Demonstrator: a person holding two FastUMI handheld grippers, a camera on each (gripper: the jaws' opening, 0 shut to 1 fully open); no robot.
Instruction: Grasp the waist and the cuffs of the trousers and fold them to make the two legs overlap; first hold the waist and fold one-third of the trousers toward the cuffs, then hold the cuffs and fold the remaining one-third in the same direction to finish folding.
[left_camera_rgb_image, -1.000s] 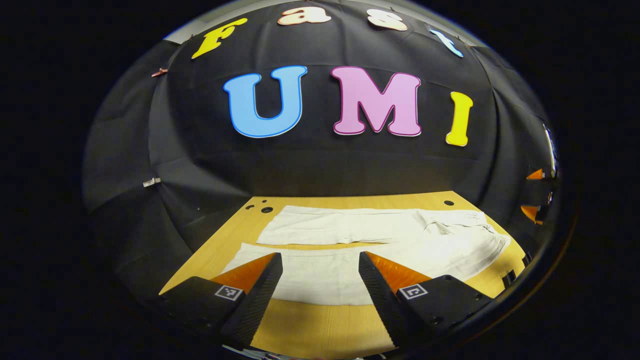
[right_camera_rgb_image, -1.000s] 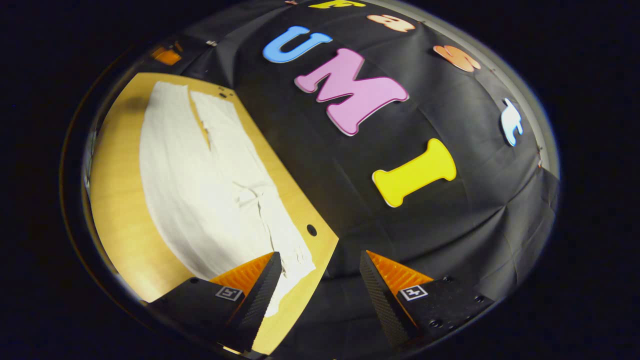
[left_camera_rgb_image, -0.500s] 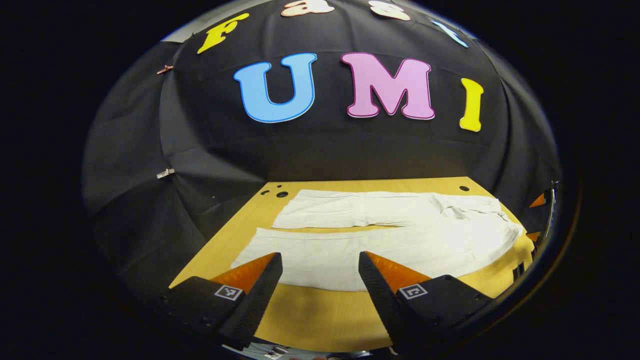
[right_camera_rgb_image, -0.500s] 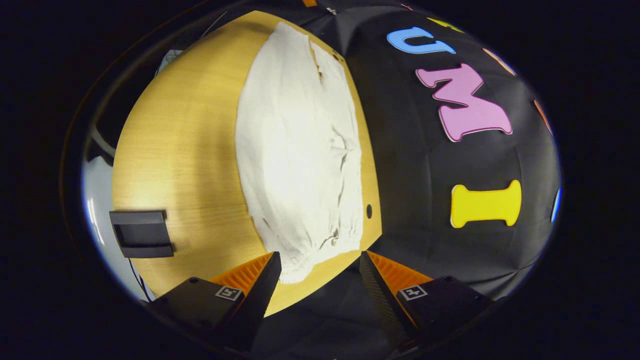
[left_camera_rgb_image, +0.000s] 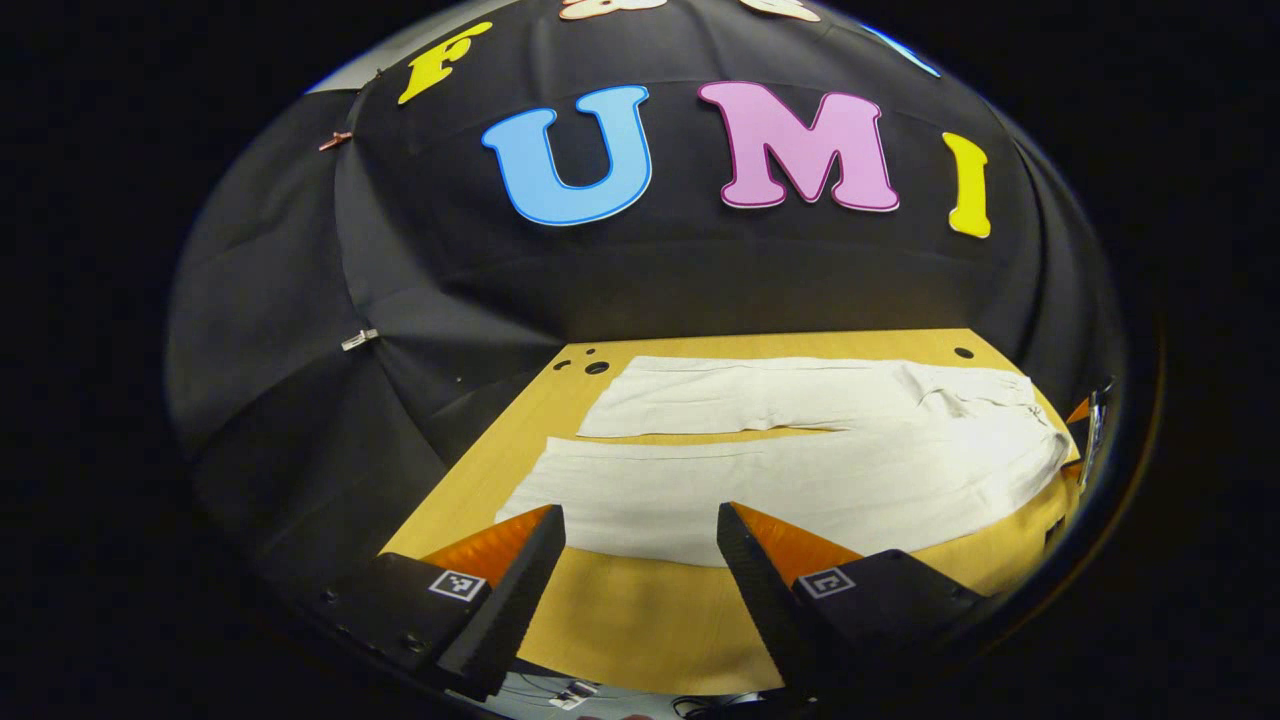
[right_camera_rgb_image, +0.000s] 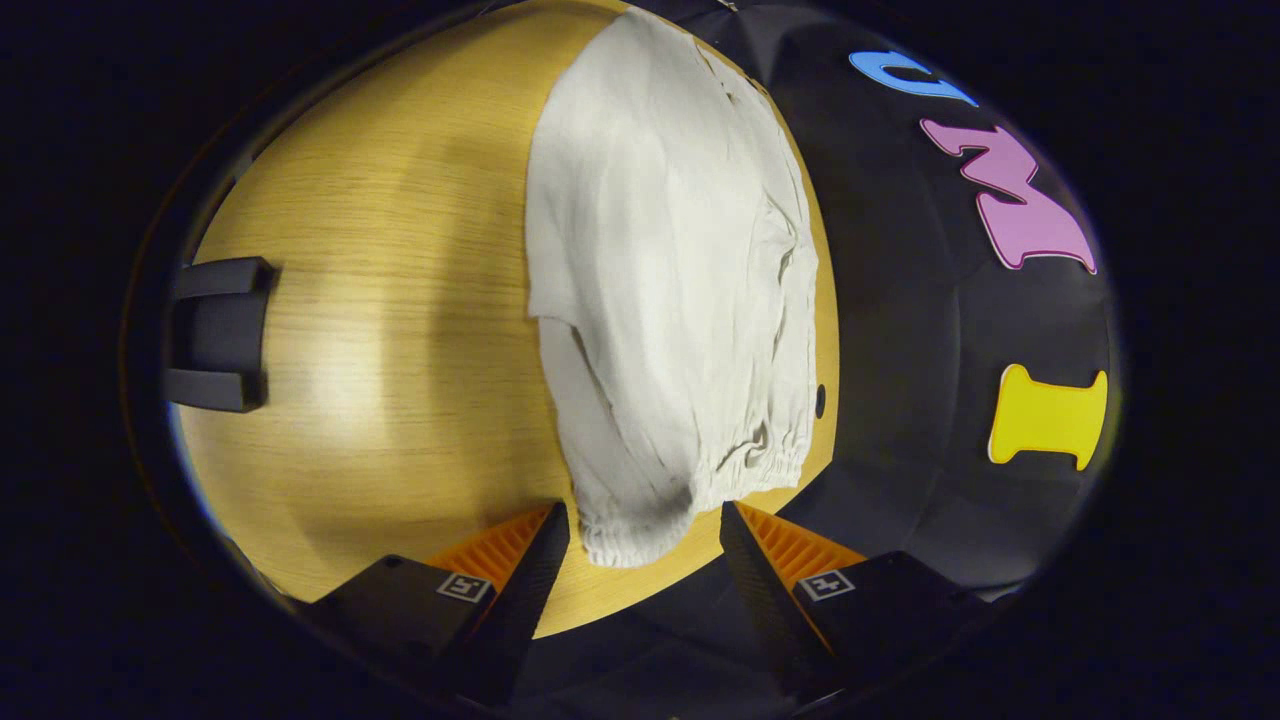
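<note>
Pale cream trousers (left_camera_rgb_image: 800, 470) lie flat on the wooden table (left_camera_rgb_image: 640, 620), both legs side by side and pointing left, the waist at the right. My left gripper (left_camera_rgb_image: 640, 520) hovers open over the table's near edge, just short of the near leg's hem side. In the right gripper view the trousers (right_camera_rgb_image: 670, 270) stretch away from me, and the gathered elastic waistband (right_camera_rgb_image: 740, 460) is closest. My right gripper (right_camera_rgb_image: 640, 520) is open, with the waistband's near corner lying between its fingers, not pinched. The left gripper (right_camera_rgb_image: 255, 335) shows far off at the left, open.
The black cloth wall rises right behind the table's far edge. Small round holes (left_camera_rgb_image: 597, 367) sit in the tabletop's back corners, one (right_camera_rgb_image: 819, 401) close beside the waistband. Bare wood (right_camera_rgb_image: 380, 330) lies between the trousers and the table's near edge.
My right gripper has swung round and come down toward the waist, whose corner now lies between its fingers. The left gripper has drawn back a little, showing more bare table.
</note>
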